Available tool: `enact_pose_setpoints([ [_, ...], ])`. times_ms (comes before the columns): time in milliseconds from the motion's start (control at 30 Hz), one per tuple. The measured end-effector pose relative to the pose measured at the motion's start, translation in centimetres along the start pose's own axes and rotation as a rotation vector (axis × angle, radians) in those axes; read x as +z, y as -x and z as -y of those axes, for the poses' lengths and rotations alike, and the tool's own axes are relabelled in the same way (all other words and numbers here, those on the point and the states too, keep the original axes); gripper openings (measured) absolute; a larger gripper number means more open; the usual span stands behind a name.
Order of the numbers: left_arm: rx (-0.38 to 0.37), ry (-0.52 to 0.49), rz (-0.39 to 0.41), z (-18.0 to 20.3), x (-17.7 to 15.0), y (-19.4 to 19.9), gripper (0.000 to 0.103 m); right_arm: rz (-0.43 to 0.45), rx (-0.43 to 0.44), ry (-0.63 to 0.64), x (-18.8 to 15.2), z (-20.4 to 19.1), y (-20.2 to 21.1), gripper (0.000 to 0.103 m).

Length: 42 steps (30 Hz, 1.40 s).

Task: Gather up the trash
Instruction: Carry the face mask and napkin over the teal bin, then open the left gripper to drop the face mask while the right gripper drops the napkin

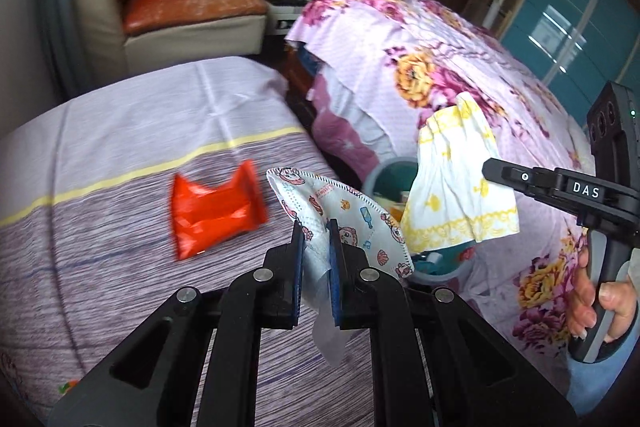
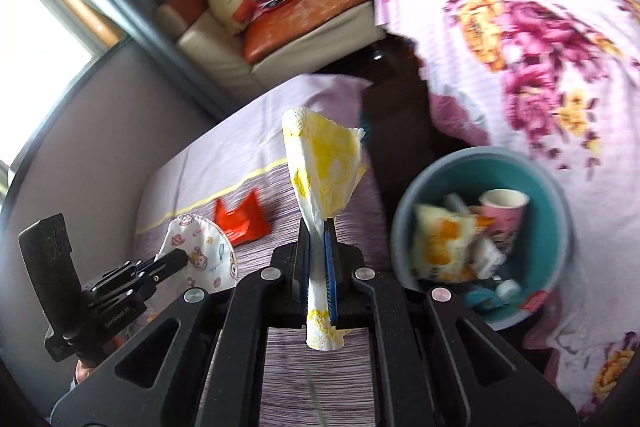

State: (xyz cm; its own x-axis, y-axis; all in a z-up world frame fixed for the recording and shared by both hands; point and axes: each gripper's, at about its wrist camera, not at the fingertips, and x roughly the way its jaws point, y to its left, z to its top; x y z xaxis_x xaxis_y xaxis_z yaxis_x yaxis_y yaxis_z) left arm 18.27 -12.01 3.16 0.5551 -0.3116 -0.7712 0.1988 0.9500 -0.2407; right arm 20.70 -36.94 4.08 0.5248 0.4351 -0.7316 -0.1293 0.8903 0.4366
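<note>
My left gripper (image 1: 316, 227) is shut on a child's cartoon-print face mask (image 1: 352, 219) and holds it above the striped purple bed (image 1: 120, 155). The mask also shows in the right wrist view (image 2: 200, 251). My right gripper (image 2: 318, 227) is shut on a white and yellow paper napkin (image 2: 324, 167); in the left wrist view the napkin (image 1: 460, 179) hangs over the bin. A red wrapper (image 1: 218, 211) lies on the bed, also in the right wrist view (image 2: 240, 219). A teal bin (image 2: 556, 187) holds a pink cup (image 2: 504, 211), a snack bag and other scraps.
A bed with a floral pink cover (image 1: 440, 67) stands to the right, with the bin in the gap between the beds. A cream chair (image 1: 180, 19) with an orange cushion and a red bag stands at the back. A window (image 2: 36, 67) is at the left.
</note>
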Motion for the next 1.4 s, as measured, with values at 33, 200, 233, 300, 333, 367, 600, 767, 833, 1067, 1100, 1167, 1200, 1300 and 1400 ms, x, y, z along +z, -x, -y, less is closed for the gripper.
enact_pose_setpoints([
  [33,-0.017,-0.012,-0.004,0.9,0.3,-0.6,0.012,0.004,-0.007,-0.006,0.1,0.5,0.2,0.007],
  [200,-0.074,-0.071,-0.033,5.2,1.6,-3.8,0.012,0.033,-0.061,-0.047,0.7,4.0,1.9,0.007],
  [233,-0.085,-0.084,-0.042,6.1,1.9,-4.6,0.012,0.038,-0.072,-0.055,0.7,4.7,2.2,0.007],
  [300,-0.098,-0.111,-0.060,7.6,2.1,-5.9,0.012,0.043,-0.087,-0.075,0.8,6.1,2.6,0.007],
  [333,-0.103,-0.117,-0.068,8.2,2.2,-6.5,0.012,0.044,-0.090,-0.080,0.7,6.5,2.7,0.007],
  [367,-0.113,-0.125,-0.081,8.9,2.2,-7.3,0.012,0.046,-0.097,-0.088,0.8,7.1,2.9,0.007],
  [600,-0.134,-0.161,-0.144,11.9,1.9,-11.0,0.012,0.035,-0.122,-0.137,0.8,10.7,3.3,0.007],
  [767,-0.136,-0.173,-0.179,13.1,1.5,-13.1,0.012,0.020,-0.127,-0.155,0.6,12.2,2.8,0.007],
  [833,-0.137,-0.176,-0.194,13.4,1.4,-13.8,0.012,0.017,-0.130,-0.163,0.7,12.8,2.6,0.007],
  [1067,-0.138,-0.196,-0.231,14.5,1.0,-15.8,0.013,0.009,-0.140,-0.188,0.4,14.3,2.2,0.007],
  [1100,-0.133,-0.195,-0.236,14.6,1.0,-16.1,0.016,0.006,-0.143,-0.190,0.4,14.4,2.1,0.007],
  [1167,-0.126,-0.189,-0.239,14.6,1.0,-16.4,0.029,0.002,-0.144,-0.191,0.5,14.6,2.0,0.007],
  [1200,-0.123,-0.187,-0.237,14.6,1.0,-16.5,0.039,0.000,-0.144,-0.191,0.5,14.6,1.9,0.007],
  [1300,-0.107,-0.185,-0.217,14.5,1.1,-16.4,0.070,-0.004,-0.143,-0.191,0.5,14.7,1.7,0.007],
  [1400,-0.105,-0.180,-0.203,14.2,1.0,-16.1,0.079,-0.011,-0.141,-0.189,0.6,14.7,1.3,0.007],
])
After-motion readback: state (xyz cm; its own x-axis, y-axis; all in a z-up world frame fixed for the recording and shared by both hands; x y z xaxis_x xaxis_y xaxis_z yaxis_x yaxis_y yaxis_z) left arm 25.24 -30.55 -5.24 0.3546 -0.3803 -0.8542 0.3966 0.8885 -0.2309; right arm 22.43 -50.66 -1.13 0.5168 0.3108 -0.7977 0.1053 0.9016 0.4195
